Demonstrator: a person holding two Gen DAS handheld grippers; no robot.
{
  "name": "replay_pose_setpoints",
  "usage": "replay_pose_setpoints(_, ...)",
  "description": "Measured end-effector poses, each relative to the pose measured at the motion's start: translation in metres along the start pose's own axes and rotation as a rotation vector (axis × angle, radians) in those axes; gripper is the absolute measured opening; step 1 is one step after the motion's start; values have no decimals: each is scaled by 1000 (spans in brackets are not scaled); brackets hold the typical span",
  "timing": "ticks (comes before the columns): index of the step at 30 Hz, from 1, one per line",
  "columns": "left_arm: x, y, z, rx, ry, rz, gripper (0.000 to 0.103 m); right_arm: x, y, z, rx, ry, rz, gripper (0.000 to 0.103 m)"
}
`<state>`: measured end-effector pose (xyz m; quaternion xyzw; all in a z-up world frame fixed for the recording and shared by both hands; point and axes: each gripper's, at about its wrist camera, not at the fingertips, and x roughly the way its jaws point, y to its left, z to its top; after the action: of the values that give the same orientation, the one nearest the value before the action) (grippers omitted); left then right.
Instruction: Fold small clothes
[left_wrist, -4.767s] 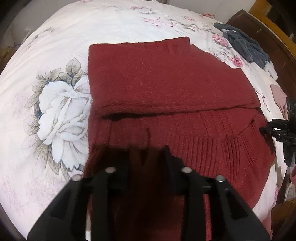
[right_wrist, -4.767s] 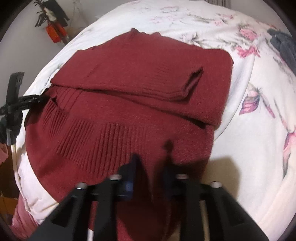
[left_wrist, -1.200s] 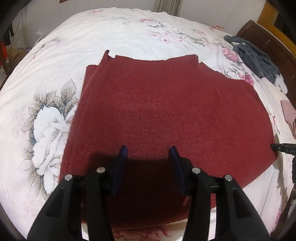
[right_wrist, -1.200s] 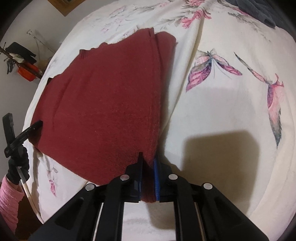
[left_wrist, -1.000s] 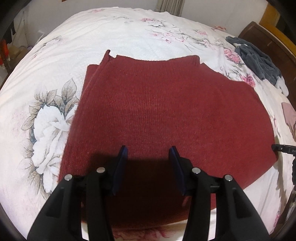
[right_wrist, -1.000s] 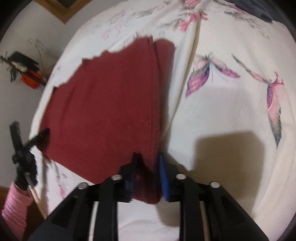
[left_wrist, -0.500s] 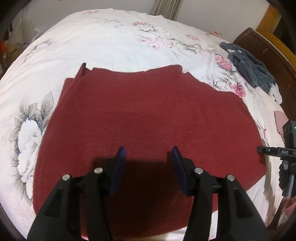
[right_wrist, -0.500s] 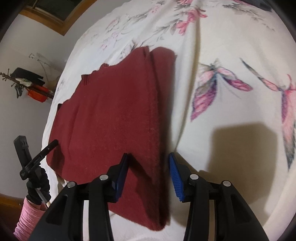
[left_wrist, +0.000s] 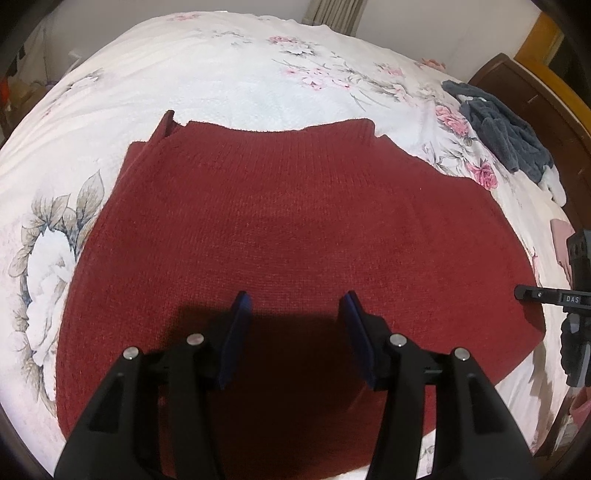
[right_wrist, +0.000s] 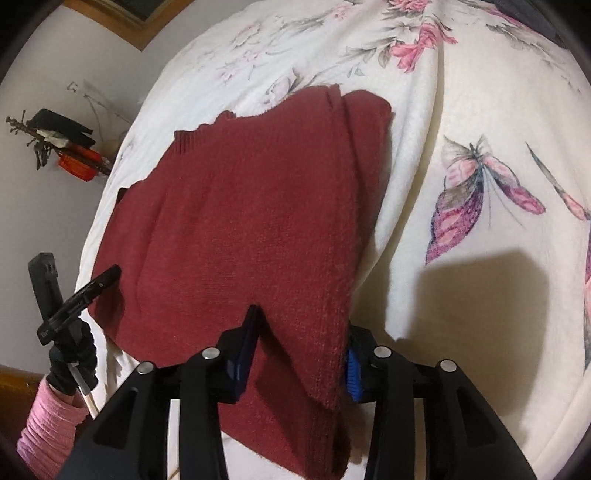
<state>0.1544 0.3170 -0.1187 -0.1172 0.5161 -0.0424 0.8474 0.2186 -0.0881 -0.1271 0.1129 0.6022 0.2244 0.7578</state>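
The red knit sweater (left_wrist: 295, 236) lies folded flat on the floral bedspread (left_wrist: 229, 74), layers stacked so the fold looks finished. The left gripper (left_wrist: 295, 314) hovers over its near edge, jaws apart, holding nothing; the right gripper (right_wrist: 301, 332) at the sweater's 3 o'clock edge is likewise spread, cloth lying loose between its fingers. A grey garment (left_wrist: 502, 129) waits at 2 o'clock, probably next.
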Motion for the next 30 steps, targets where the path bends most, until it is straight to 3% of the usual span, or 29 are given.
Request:
replay_pose_setpoints(6, 2, 2, -2, 8, -1, 0, 52, 4, 2, -1, -20, -11, -30, 30)
replay_pose_setpoints(21, 10, 7, -3, -12, 7, -22, 53, 13, 6, -4, 10, -19, -96, 28)
replay_pose_setpoints(28, -8, 12, 0, -70, 18, -83, 54, -25, 40, 9, 10, -74, -113, 21)
replay_pose_setpoints(30, -13, 14, -2, -83, 16, -100, 54, -30, 53, 14, 0, -76, -77, 17)
